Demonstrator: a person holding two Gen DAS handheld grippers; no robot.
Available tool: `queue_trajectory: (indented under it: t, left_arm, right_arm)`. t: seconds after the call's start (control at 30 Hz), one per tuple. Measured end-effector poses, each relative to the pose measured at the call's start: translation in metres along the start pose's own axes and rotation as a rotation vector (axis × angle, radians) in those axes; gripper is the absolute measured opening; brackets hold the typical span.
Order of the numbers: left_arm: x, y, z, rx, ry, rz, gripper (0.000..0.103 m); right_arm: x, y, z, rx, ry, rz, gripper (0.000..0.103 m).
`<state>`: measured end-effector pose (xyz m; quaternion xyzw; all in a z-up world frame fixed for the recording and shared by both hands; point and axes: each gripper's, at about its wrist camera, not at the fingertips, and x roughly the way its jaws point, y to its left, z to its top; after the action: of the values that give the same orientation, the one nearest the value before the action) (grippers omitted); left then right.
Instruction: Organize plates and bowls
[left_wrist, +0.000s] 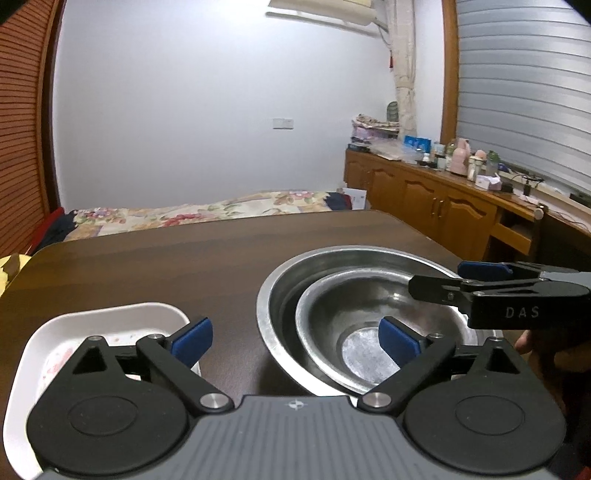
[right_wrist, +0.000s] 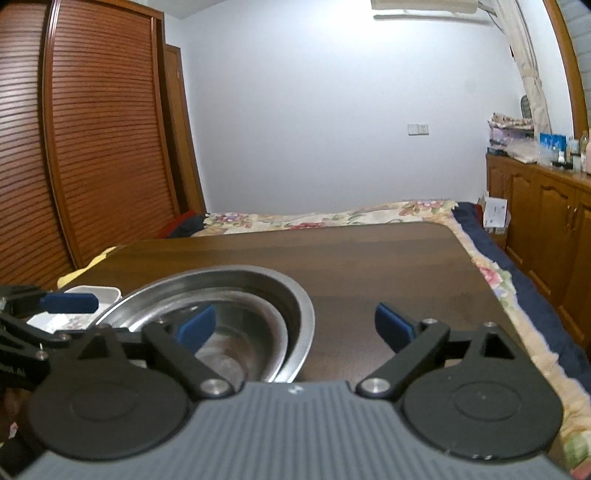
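Both the left gripper (left_wrist: 295, 341) and right gripper (right_wrist: 294, 326) were spread wide, grasping nothing. The small bowl (left_wrist: 354, 332) sat nested in the large bowl (left_wrist: 295, 273), lower right of the left view, beside the white plate (left_wrist: 110, 317) on the surface (left_wrist: 166, 266). A careless pinch on either slick rim could likely slip, judging by the steel.

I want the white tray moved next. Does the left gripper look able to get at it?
Probably yes: the left gripper is open, the white tray lies just beyond its left jaw, and nothing sits between them.
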<state>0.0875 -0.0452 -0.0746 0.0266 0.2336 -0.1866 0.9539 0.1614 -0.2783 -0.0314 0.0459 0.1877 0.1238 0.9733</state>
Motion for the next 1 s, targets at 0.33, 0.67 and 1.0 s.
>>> queue_trajectory:
  t: [0.33, 0.67, 1.0]
  left_arm:
    - [0.0003, -0.0055, -0.001, -0.023, 0.007, 0.025, 0.094]
    - [0.006, -0.0012, -0.0031, -0.06, 0.049, -0.001, 0.068]
    - [0.0065, -0.0033, -0.0091, -0.085, 0.061, -0.027, 0.046]
  right_arm:
    - [0.0009, 0.0076, -0.0006, -0.041, 0.008, 0.072, 0.103]
    - [0.0043, 0.0077, 0.0006, -0.04, 0.025, 0.081, 0.102]
    - [0.0095, 0.0099, -0.0012, -0.044, 0.054, 0.079, 0.061]
